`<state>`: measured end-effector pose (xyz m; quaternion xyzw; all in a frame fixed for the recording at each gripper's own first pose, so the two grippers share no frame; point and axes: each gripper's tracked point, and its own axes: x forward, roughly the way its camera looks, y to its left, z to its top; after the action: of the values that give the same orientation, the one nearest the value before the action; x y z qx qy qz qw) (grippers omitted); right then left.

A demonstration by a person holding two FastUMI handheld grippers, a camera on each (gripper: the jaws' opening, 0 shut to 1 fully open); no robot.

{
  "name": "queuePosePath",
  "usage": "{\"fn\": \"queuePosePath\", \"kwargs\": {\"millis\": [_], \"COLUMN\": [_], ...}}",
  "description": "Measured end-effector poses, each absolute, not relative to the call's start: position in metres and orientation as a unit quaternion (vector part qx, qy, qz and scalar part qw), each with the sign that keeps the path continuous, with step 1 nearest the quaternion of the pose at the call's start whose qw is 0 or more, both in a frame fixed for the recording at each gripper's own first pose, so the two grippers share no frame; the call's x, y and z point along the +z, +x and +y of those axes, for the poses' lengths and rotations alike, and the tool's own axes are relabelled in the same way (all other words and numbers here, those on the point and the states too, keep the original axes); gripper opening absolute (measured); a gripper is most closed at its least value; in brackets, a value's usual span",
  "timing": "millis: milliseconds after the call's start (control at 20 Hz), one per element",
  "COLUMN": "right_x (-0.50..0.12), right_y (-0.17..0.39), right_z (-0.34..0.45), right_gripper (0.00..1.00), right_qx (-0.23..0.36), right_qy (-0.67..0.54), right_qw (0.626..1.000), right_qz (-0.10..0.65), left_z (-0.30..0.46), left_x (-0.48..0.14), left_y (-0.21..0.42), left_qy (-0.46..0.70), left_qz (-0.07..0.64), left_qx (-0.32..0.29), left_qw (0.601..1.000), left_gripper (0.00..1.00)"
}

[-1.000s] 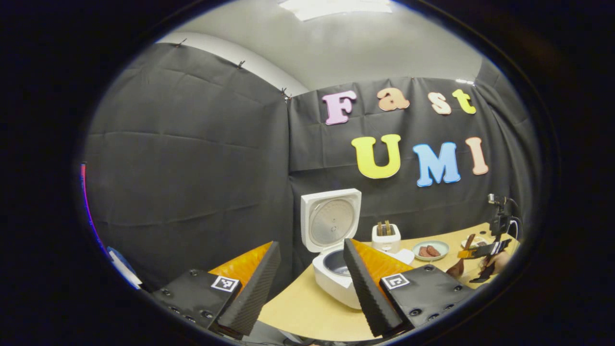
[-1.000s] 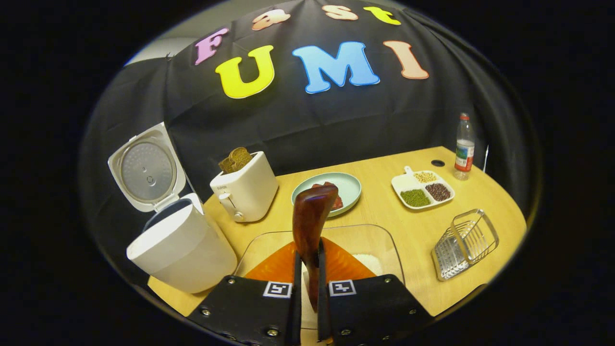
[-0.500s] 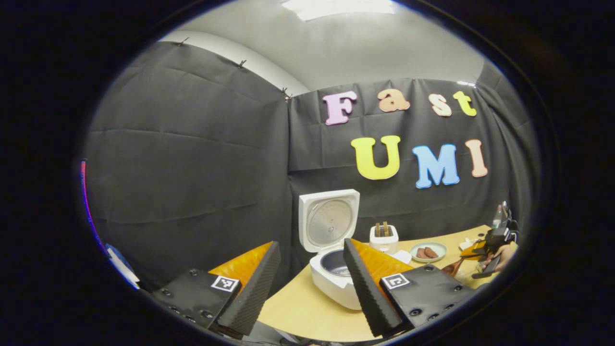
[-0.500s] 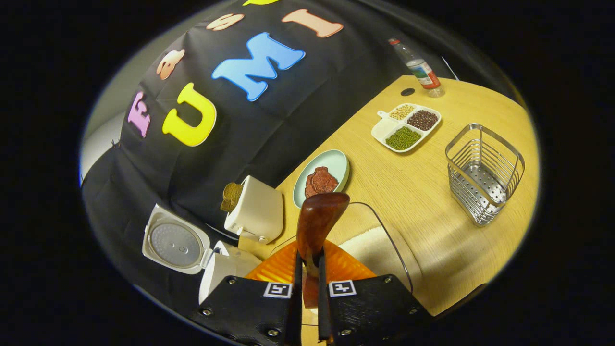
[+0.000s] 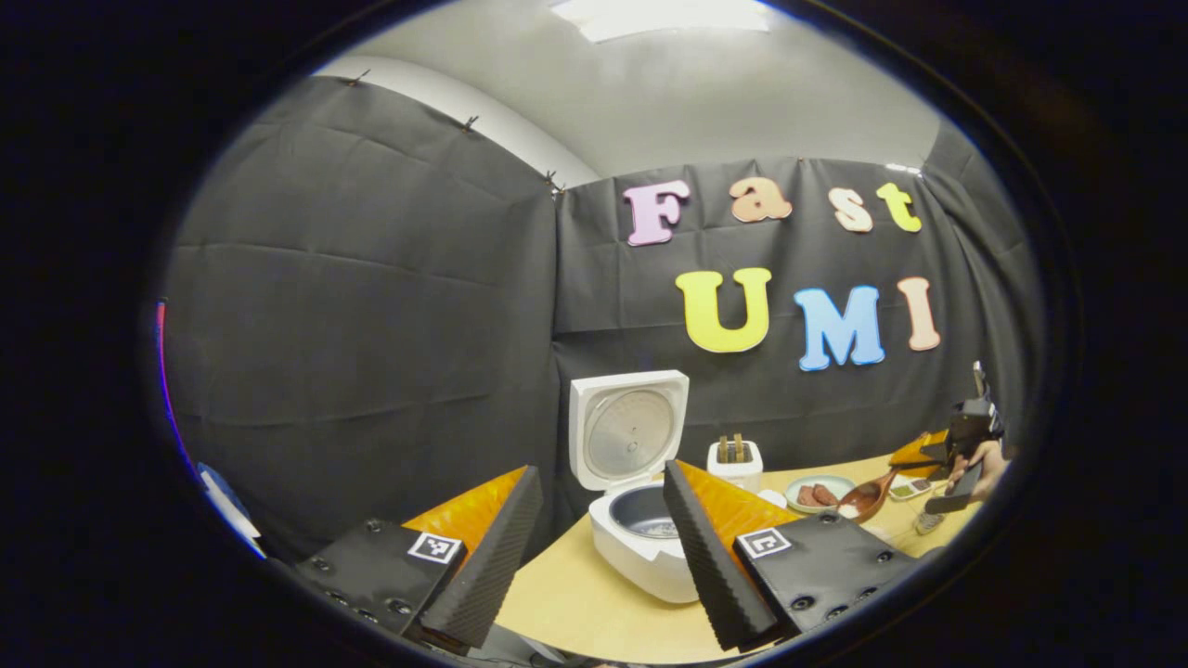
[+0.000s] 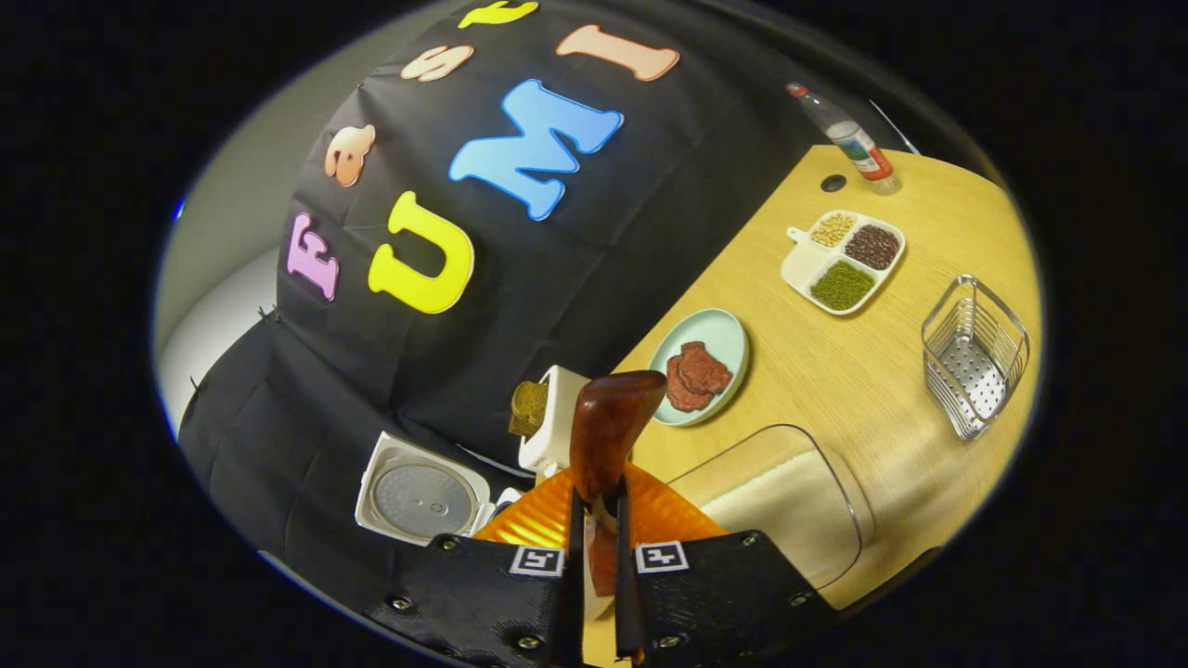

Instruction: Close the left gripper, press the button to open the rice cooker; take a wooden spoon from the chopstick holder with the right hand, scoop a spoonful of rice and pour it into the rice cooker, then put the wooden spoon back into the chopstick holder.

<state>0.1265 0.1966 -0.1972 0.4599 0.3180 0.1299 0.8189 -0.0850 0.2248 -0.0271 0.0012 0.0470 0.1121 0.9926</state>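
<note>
Lifted since the previous frame, the wooden spoon (image 6: 608, 431) stays pinched in the right gripper (image 6: 594, 566), above the rice container (image 6: 798, 506). Left gripper (image 5: 594, 547) fingers spread apart, rice cooker (image 5: 640, 533) open.

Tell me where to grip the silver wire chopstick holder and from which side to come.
Grip the silver wire chopstick holder by one upper rim wire, coming from above. It stands upright and open-topped on the wooden table, with nothing close beside it. The thin rim likely fits between two fingers, whereas the whole basket looks too wide to span.
</note>
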Motion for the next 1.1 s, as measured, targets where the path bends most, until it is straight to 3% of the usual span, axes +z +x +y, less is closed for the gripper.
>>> {"fn": "queuePosePath", "kwargs": {"millis": [150,300,450,500,550,600,700,750,800,850,1100], "right_x": [-0.165,-0.135,-0.116,-0.112,-0.110,-0.109,-0.104,-0.101,-0.100,-0.100,-0.111], "right_y": [0.137,0.144,0.151,0.154,0.157,0.160,0.165,0.167,0.169,0.173,0.180], "right_z": [0.220,0.244,0.275,0.286,0.297,0.307,0.329,0.342,0.353,0.365,0.420], "right_gripper": [0.13,0.13,0.13,0.13,0.13,0.13,0.13,0.13,0.13,0.13,0.13], "right_qx": [0.163,0.190,0.215,0.222,0.228,0.233,0.244,0.250,0.256,0.260,0.276], "right_qy": [0.457,0.457,0.451,0.446,0.439,0.431,0.420,0.417,0.414,0.407,0.359], "right_qw": [0.820,0.820,0.820,0.822,0.825,0.828,0.831,0.831,0.831,0.833,0.850], "right_qz": [0.303,0.287,0.278,0.276,0.276,0.275,0.270,0.270,0.270,0.269,0.269], "left_z": [0.231,0.243,0.258,0.264,0.269,0.275,0.286,0.292,0.297,0.301,0.323], "left_x": [-0.030,-0.036,-0.041,-0.042,-0.044,-0.047,-0.051,-0.052,-0.053,-0.055,-0.063], "left_y": [-0.087,-0.092,-0.101,-0.104,-0.108,-0.113,-0.122,-0.126,-0.130,-0.135,-0.154], "left_qy": [-0.003,-0.006,-0.010,-0.012,-0.013,-0.013,-0.010,-0.009,-0.010,-0.010,-0.011], "left_qz": [0.046,0.048,0.052,0.053,0.055,0.059,0.065,0.068,0.070,0.072,0.084], "left_qx": [0.119,0.133,0.151,0.158,0.164,0.169,0.183,0.190,0.197,0.203,0.234], "left_qw": [0.992,0.990,0.987,0.986,0.985,0.984,0.981,0.979,0.978,0.976,0.968], "left_gripper": [0.96,0.89,0.89,0.93,0.89,0.93,0.89,0.93,0.89,0.93,0.89]}}
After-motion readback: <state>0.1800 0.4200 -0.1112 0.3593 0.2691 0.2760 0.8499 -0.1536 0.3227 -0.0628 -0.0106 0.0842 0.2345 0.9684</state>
